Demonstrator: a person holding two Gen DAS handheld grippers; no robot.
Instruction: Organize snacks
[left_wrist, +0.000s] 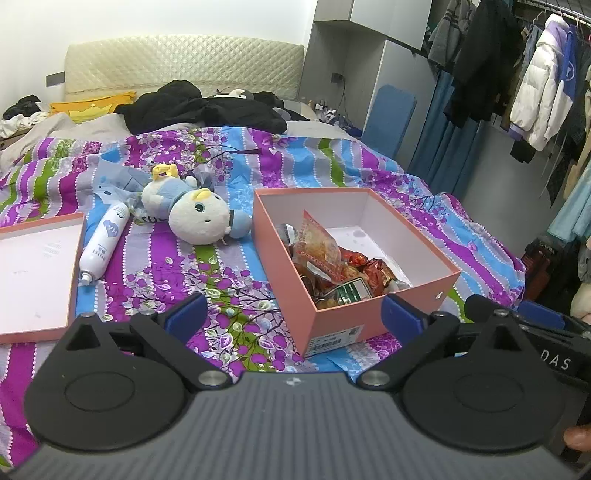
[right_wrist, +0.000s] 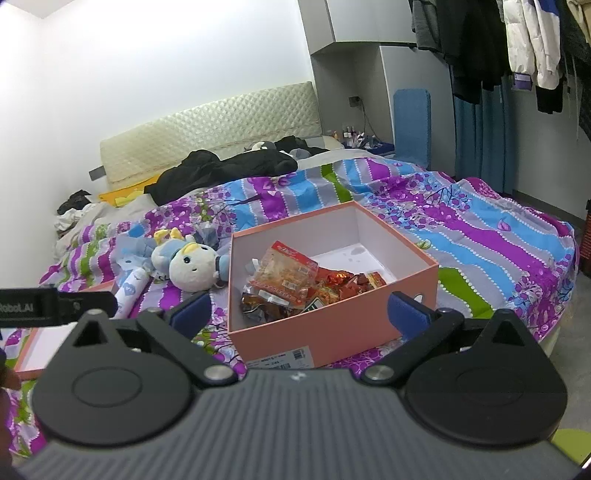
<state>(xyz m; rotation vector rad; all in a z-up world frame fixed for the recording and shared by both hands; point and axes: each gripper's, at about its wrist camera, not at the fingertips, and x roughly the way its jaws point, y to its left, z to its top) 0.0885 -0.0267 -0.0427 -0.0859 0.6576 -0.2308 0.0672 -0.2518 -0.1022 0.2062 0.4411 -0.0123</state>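
The snack packets (left_wrist: 332, 266) lie heaped in the near half of the open pink box (left_wrist: 347, 325) on the striped bedspread (left_wrist: 177, 273). At its ten o'clock lies a plush toy (left_wrist: 199, 218); at nine, a white bottle (left_wrist: 103, 240) (on its side). Left gripper (left_wrist: 295, 314) and right gripper (right_wrist: 299, 314) both gape wide, empty.
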